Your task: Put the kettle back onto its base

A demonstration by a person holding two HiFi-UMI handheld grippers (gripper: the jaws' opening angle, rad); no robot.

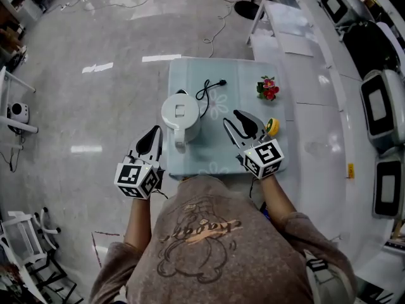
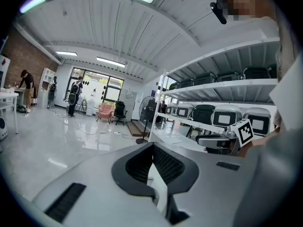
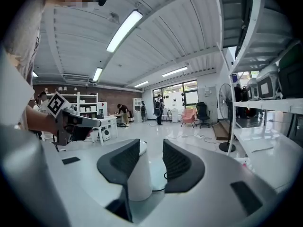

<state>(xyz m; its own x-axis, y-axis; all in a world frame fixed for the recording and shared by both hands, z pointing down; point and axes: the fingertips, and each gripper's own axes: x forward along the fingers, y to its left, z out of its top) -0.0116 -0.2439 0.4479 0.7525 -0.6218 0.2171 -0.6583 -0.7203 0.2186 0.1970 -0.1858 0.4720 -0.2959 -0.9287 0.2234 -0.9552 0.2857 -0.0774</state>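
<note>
In the head view the white kettle stands on the pale bench with a black cord curling behind it. The left gripper is just beside its near left and the right gripper near its right, neither touching it. The left gripper view shows the left gripper clenched tip to tip on nothing. The right gripper view shows the right gripper released, its jaws apart, with the kettle framed beyond them.
</note>
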